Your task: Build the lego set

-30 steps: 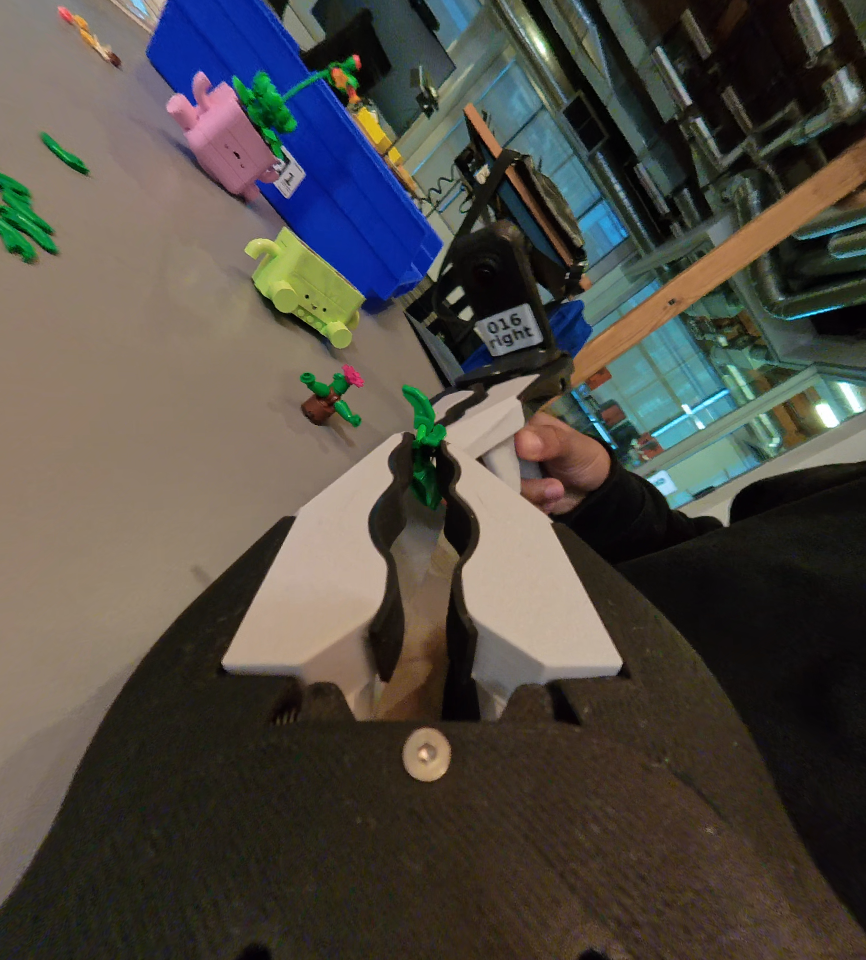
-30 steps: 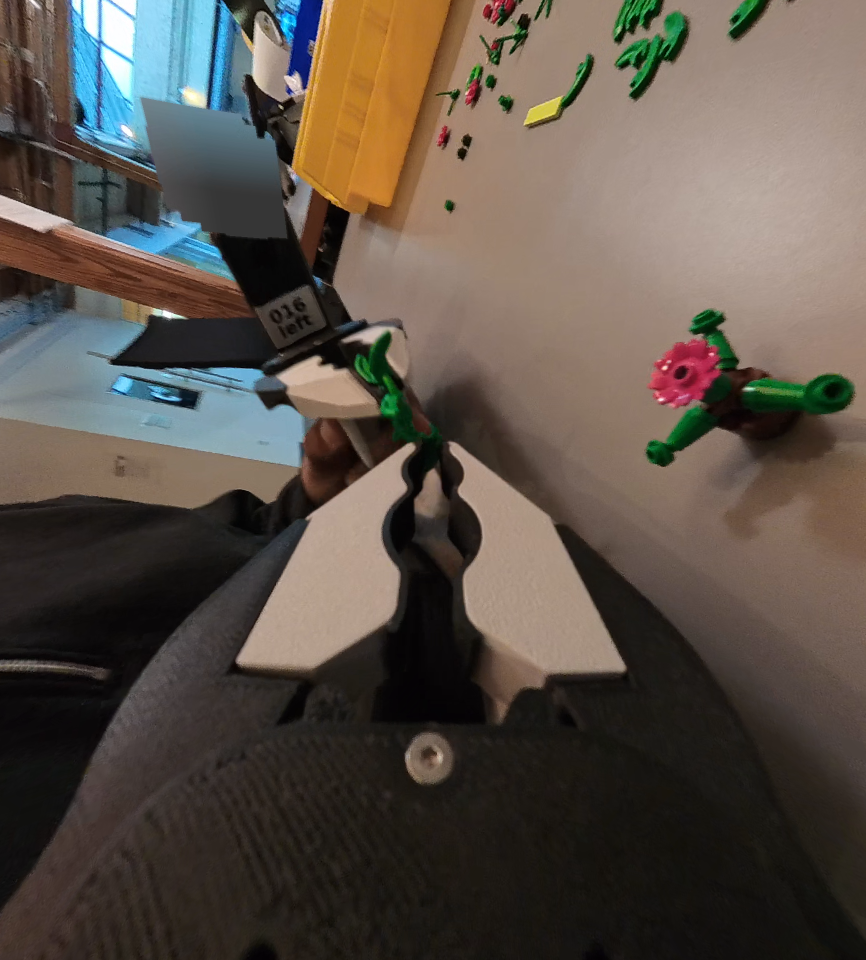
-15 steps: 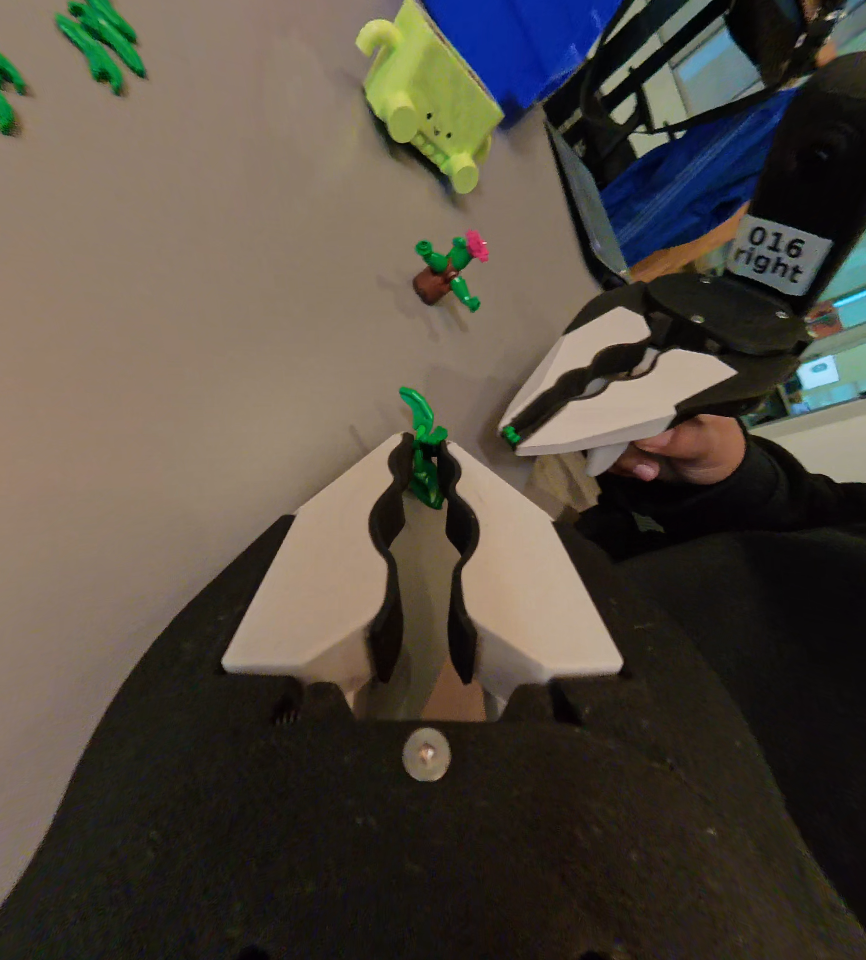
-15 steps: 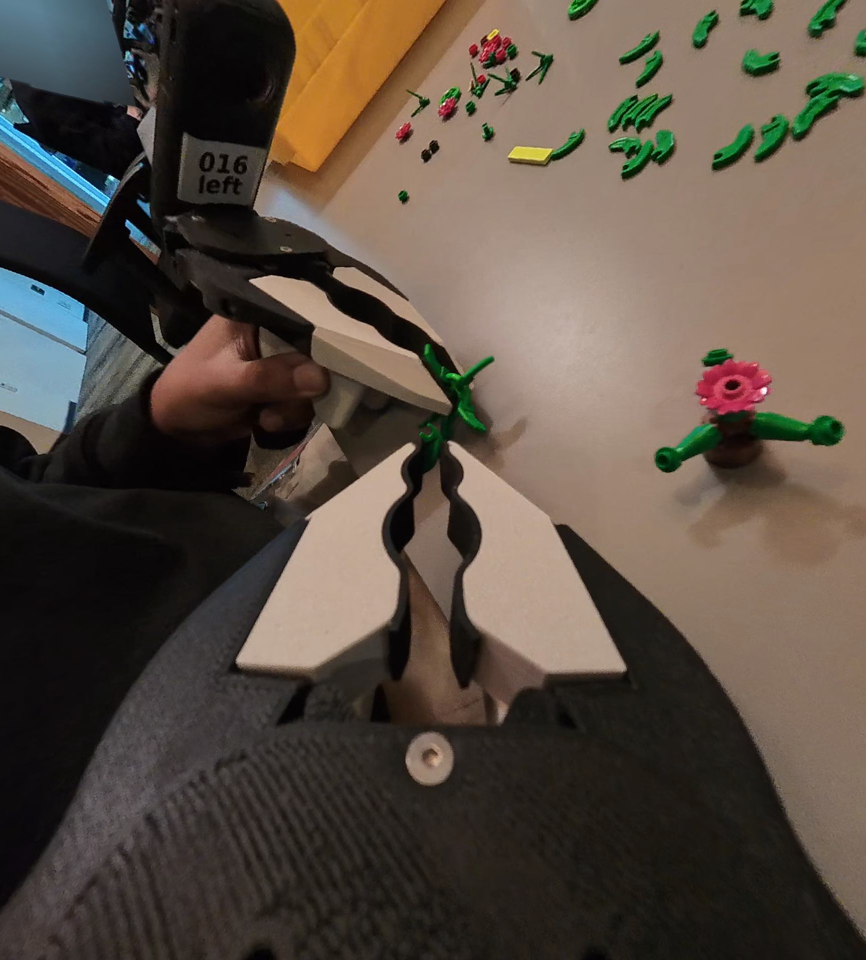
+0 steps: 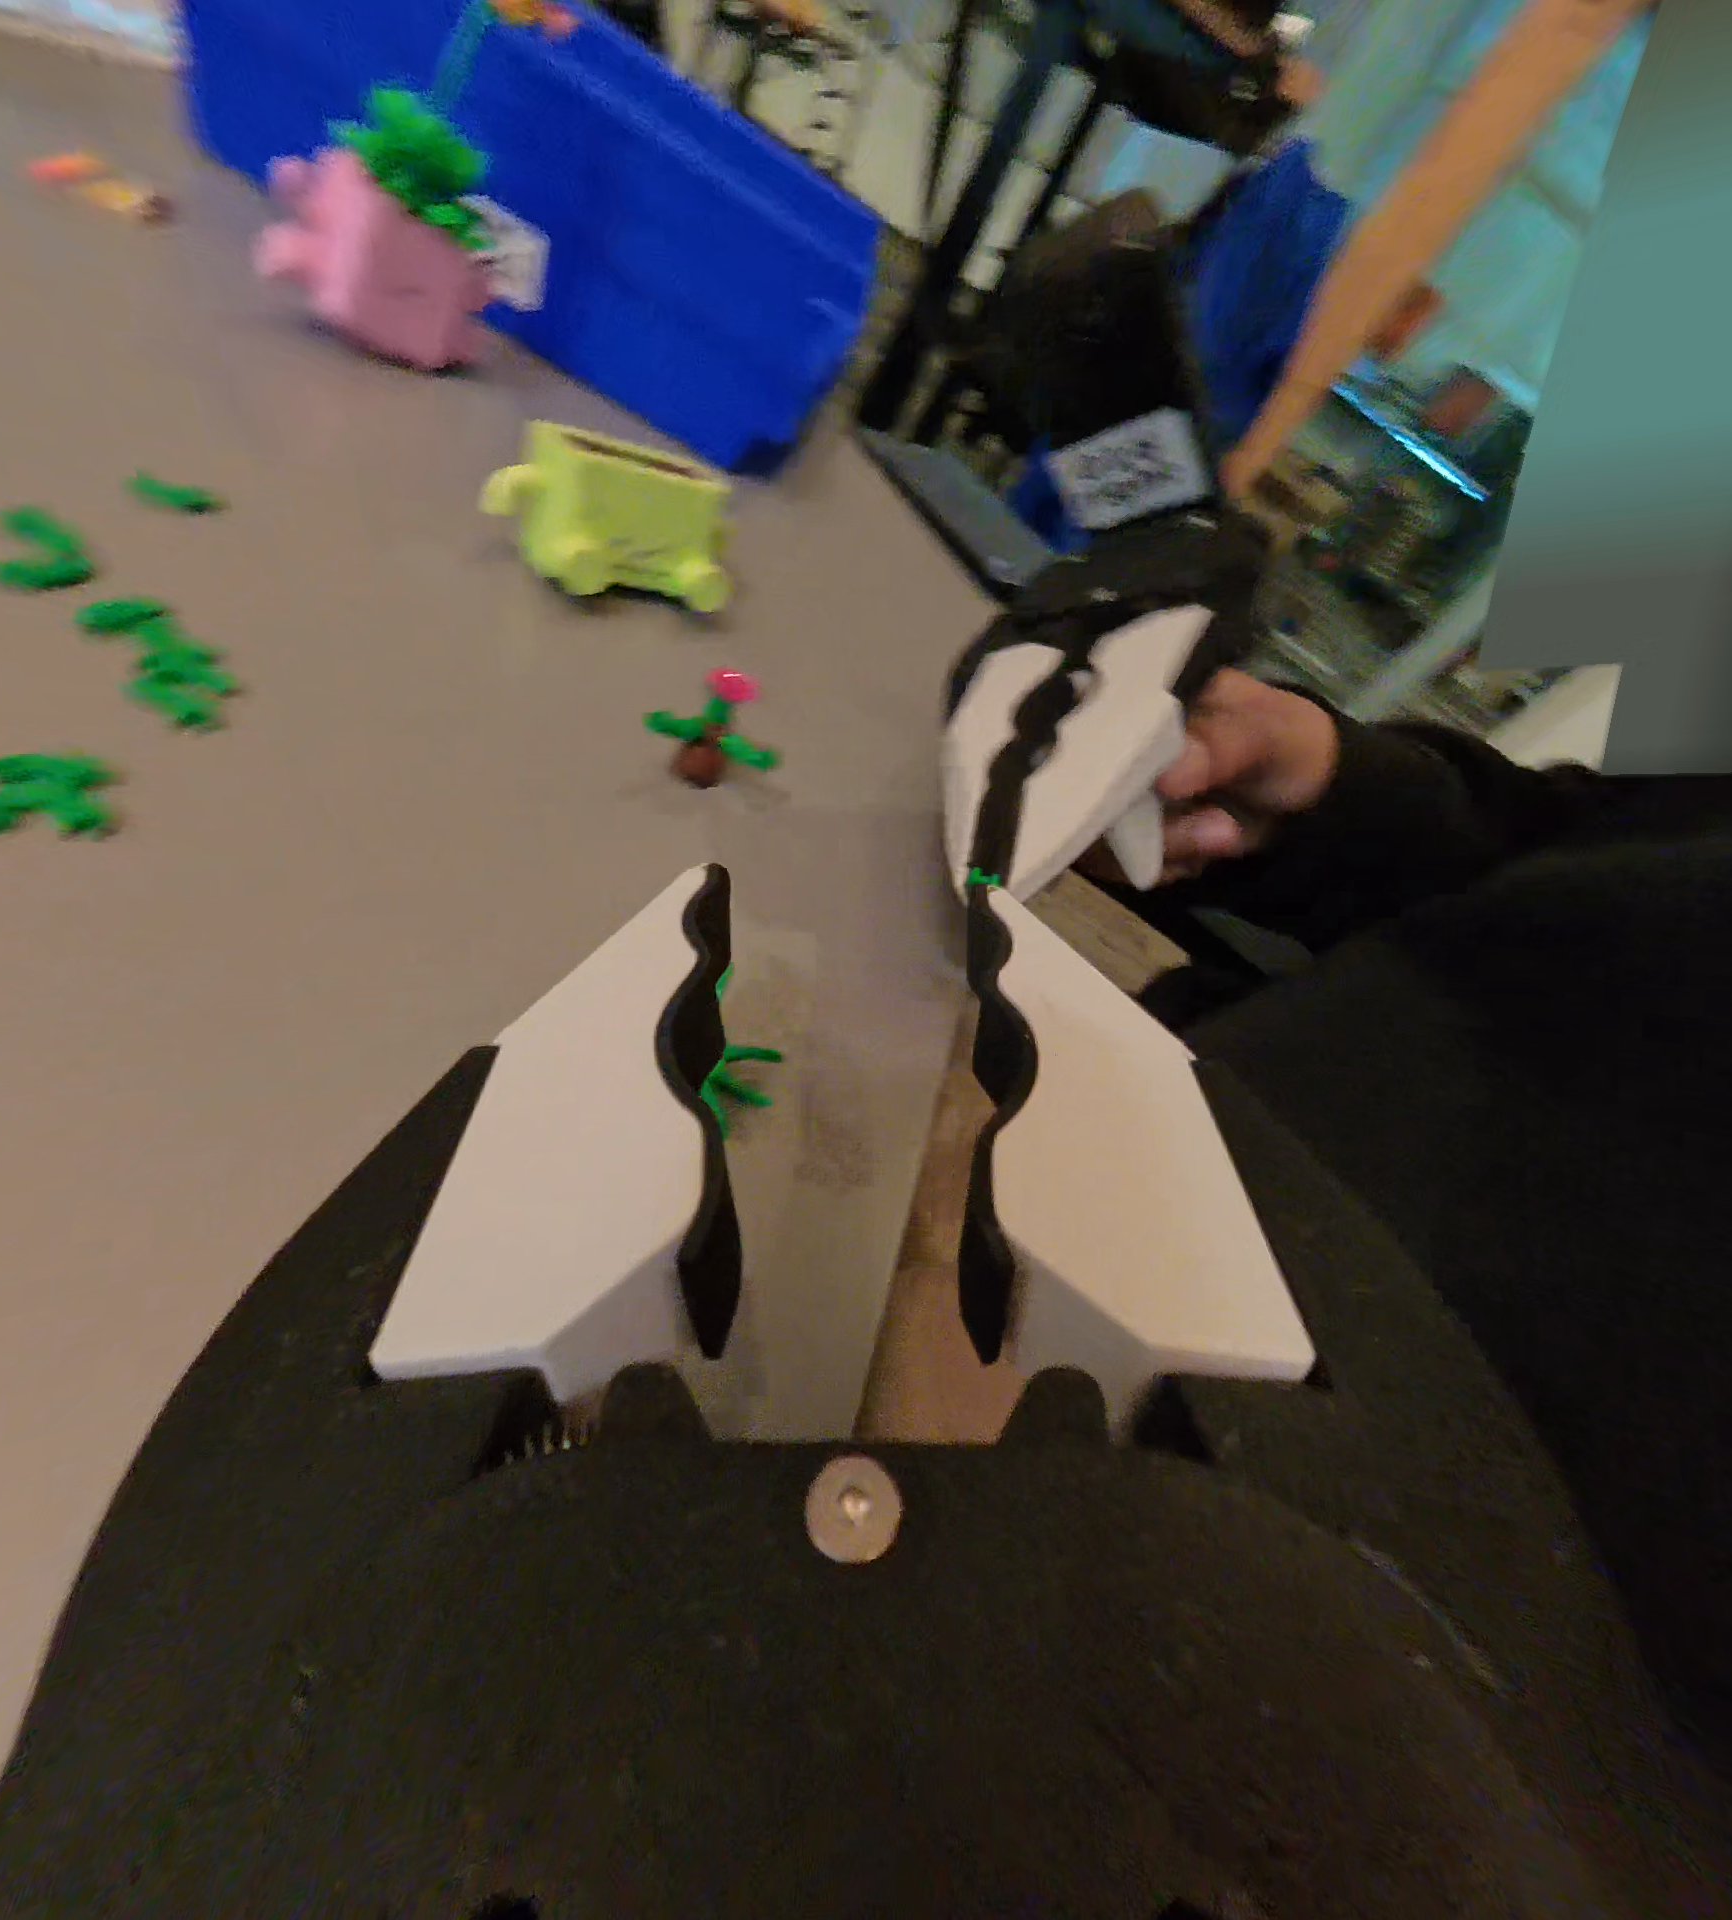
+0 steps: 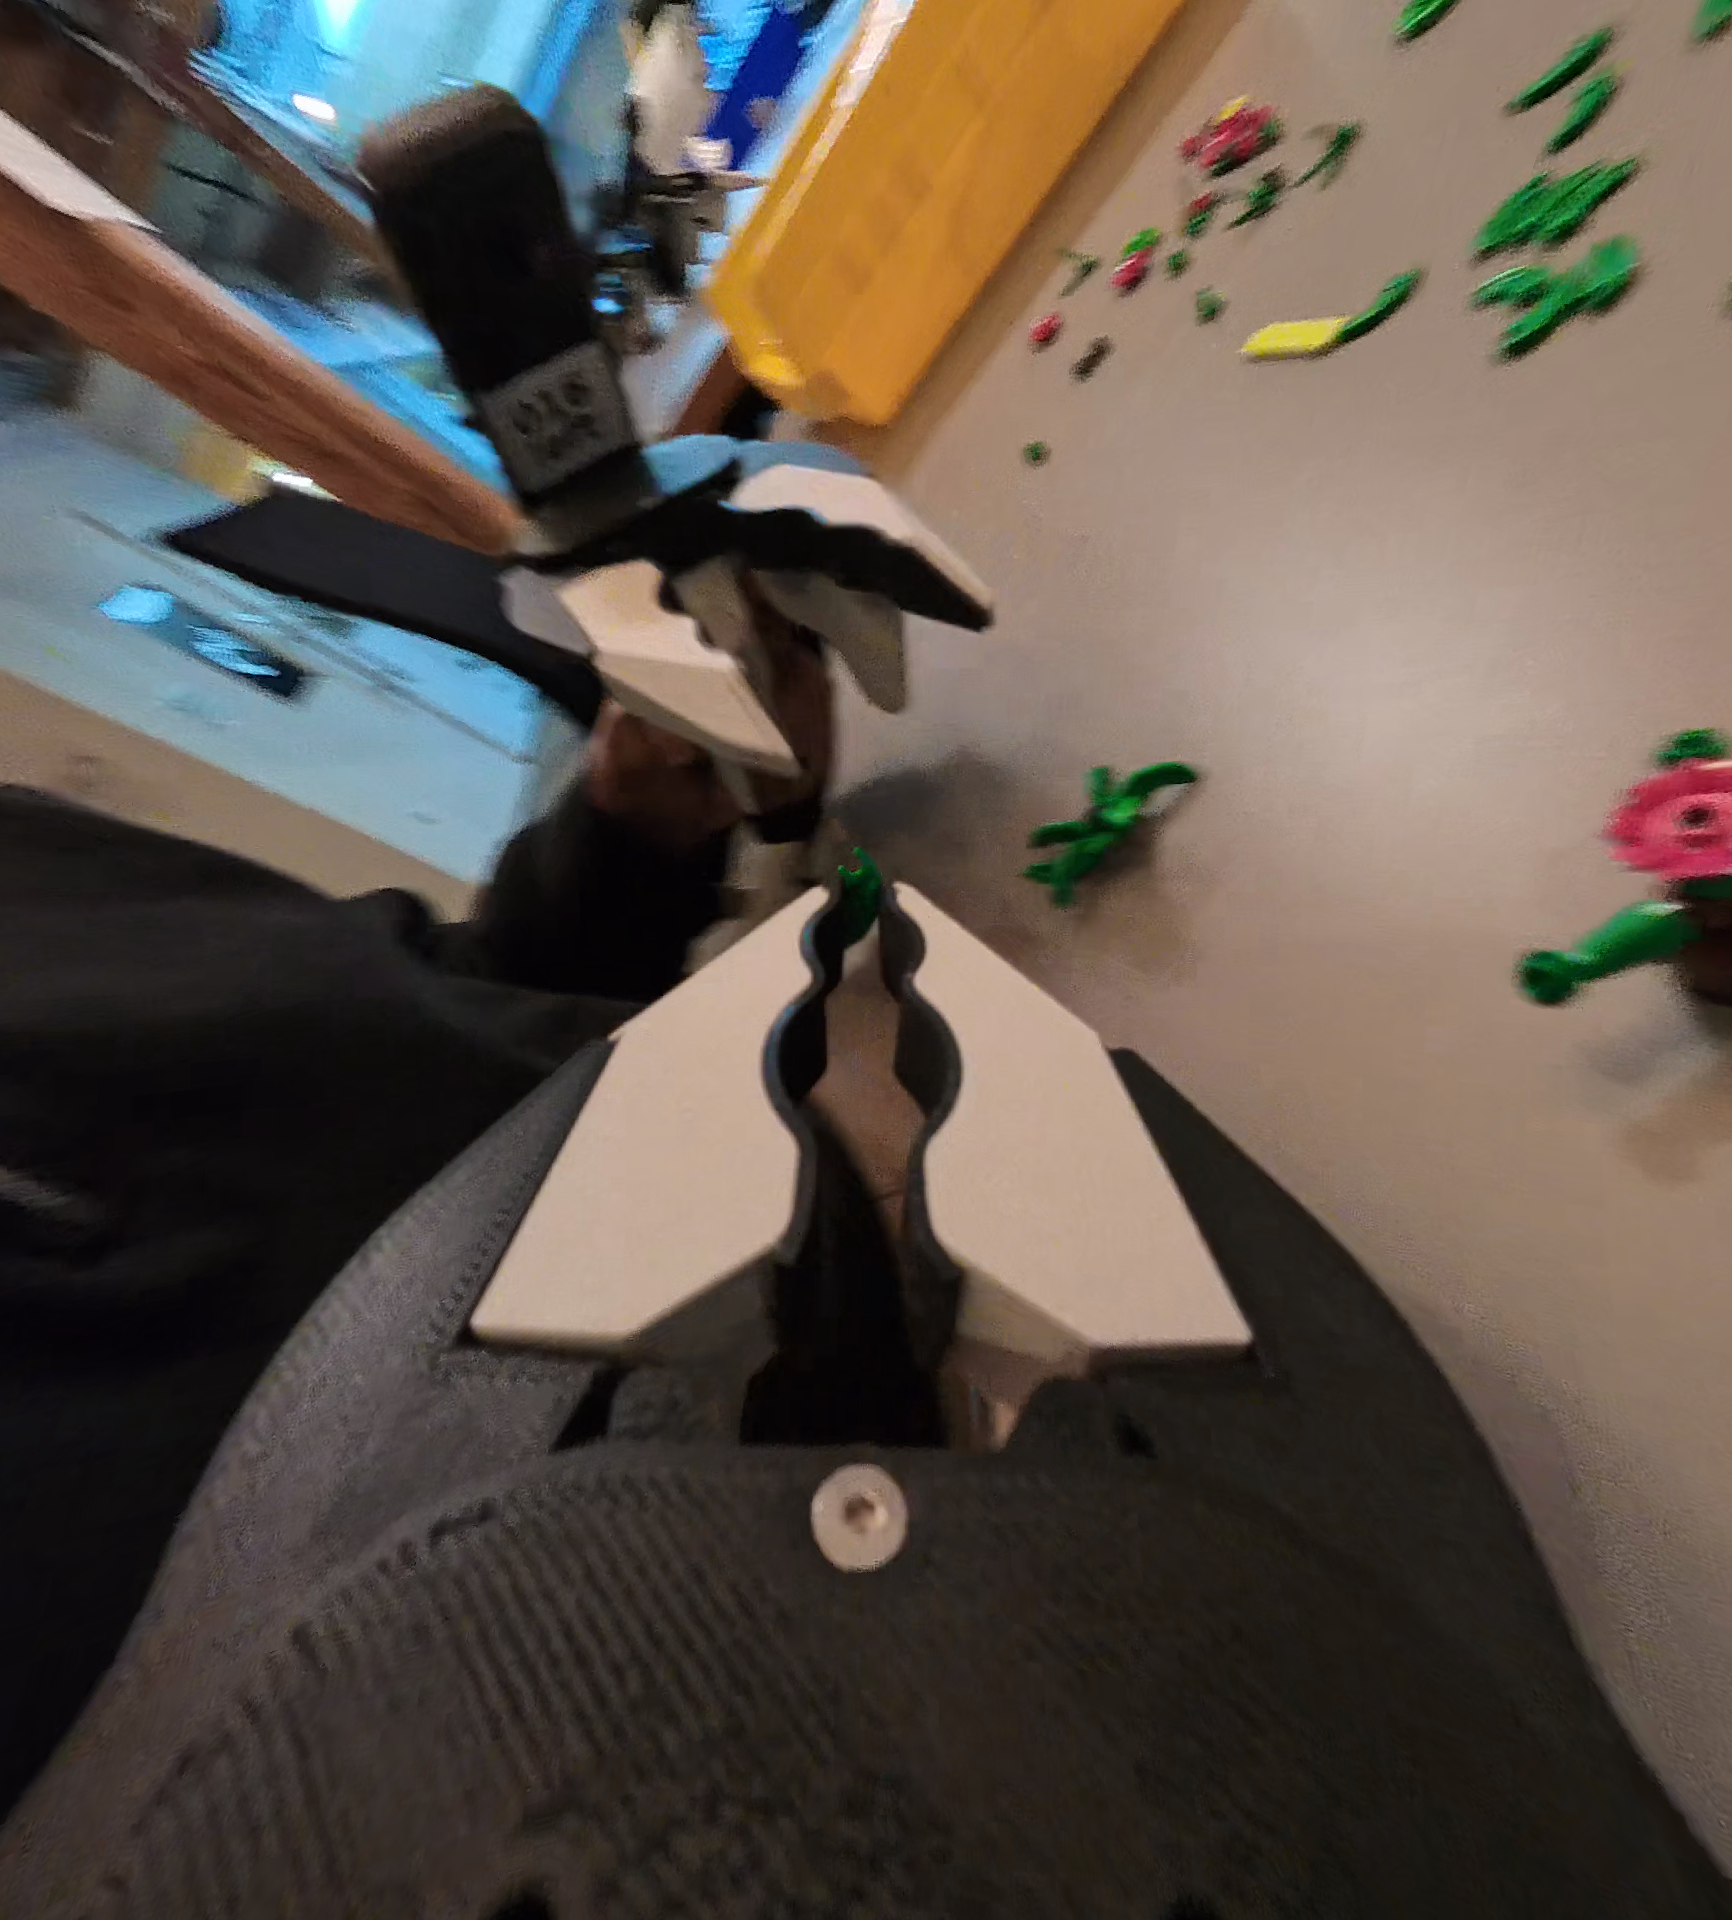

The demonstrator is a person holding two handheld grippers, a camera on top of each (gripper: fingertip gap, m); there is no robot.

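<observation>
Over the grey table (image 5: 218, 1039), near its edge closest to the person, the left gripper (image 5: 846, 894) hangs with fingers spread wide above a loose green leafy sprig (image 6: 1106, 826) lying on bare surface, while the right gripper (image 6: 857, 904) beside it pinches a tiny green piece (image 6: 857, 894).

- Left gripper (image 5: 846, 894): jaws spread wide apart, nothing between them, held above the grey table (image 5: 166, 1039).
- Right gripper (image 6: 857, 896): jaws nearly closed, tips pinching a small green piece (image 6: 858, 878), off the table.
</observation>
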